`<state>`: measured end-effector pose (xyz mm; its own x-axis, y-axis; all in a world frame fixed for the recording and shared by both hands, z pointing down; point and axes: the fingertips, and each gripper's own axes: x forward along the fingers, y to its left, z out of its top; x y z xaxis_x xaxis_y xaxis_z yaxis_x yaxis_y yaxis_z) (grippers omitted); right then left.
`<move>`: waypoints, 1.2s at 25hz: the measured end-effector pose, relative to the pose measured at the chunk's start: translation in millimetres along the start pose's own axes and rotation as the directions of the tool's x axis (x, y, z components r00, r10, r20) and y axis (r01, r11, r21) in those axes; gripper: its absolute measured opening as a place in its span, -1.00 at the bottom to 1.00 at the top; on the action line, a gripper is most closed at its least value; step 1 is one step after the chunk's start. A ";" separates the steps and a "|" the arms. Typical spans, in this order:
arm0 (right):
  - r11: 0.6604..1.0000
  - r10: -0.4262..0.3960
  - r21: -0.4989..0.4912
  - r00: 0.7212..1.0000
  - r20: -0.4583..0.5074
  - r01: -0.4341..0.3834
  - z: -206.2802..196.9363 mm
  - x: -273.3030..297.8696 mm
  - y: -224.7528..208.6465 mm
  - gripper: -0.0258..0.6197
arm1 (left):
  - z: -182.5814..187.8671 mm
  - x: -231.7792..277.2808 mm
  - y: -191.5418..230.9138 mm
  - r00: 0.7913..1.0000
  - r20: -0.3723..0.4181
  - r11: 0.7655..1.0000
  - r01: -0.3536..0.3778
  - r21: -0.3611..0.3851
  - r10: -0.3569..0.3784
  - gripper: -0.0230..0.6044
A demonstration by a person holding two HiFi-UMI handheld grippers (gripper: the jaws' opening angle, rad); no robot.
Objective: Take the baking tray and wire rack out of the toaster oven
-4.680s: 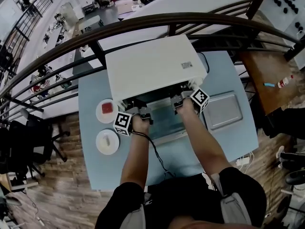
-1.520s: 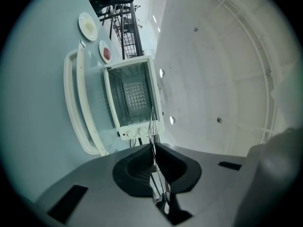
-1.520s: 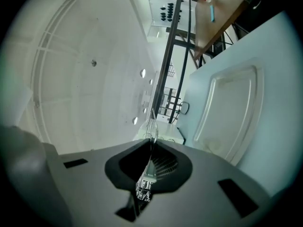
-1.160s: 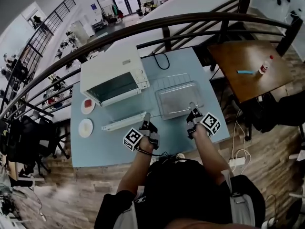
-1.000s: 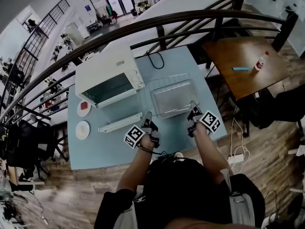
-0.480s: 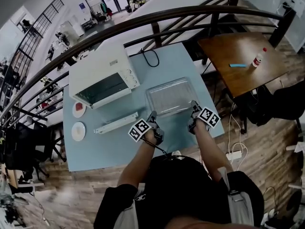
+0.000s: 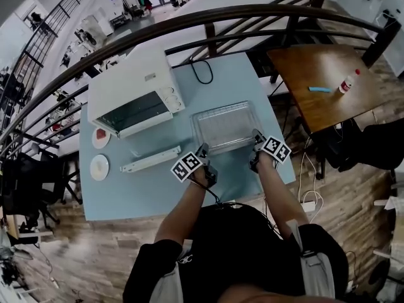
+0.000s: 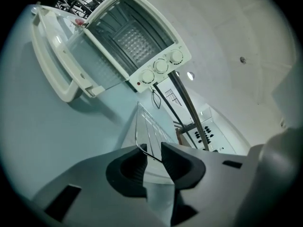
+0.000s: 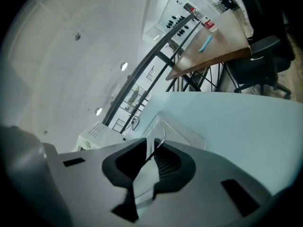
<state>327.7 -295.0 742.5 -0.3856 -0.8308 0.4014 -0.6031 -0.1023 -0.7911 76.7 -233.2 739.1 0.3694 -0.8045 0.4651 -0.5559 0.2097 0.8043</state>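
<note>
release step, we judge: left hand-held gripper and right hand-held gripper are opening, the wire rack edge loose between their jaws; next we withdraw.

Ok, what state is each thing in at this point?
toaster oven: looks empty inside.
oven door: open, folded down.
wire rack: out of the oven, lying on the baking tray.
baking tray: out, flat on the table.
left claw: opening, rack wire in the gap.
right claw: opening, rack wire in the gap.
</note>
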 end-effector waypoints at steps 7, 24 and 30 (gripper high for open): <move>0.979 -0.192 -0.088 0.979 -0.066 0.186 -8.5 7.8 -29.6 -0.65 | -18.1 14.2 20.2 0.989 -0.088 0.993 -0.118 -0.004 0.117 -0.58; 0.731 -0.418 -0.561 0.905 0.082 0.389 18.5 2.1 -45.9 -0.17 | -5.9 10.2 33.9 0.943 -0.028 0.861 -0.291 0.417 0.332 -0.25; 0.634 -0.220 -0.716 0.956 0.194 0.292 36.7 -8.1 18.9 -0.82 | 33.6 -10.2 1.6 0.959 0.126 0.784 -0.280 0.554 0.253 -0.46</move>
<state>345.1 -310.3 707.3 -0.0999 -0.8779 0.4683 -0.9950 0.0842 -0.0544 47.1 -243.3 723.2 0.1197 -0.7890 0.6026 -0.9517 0.0816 0.2960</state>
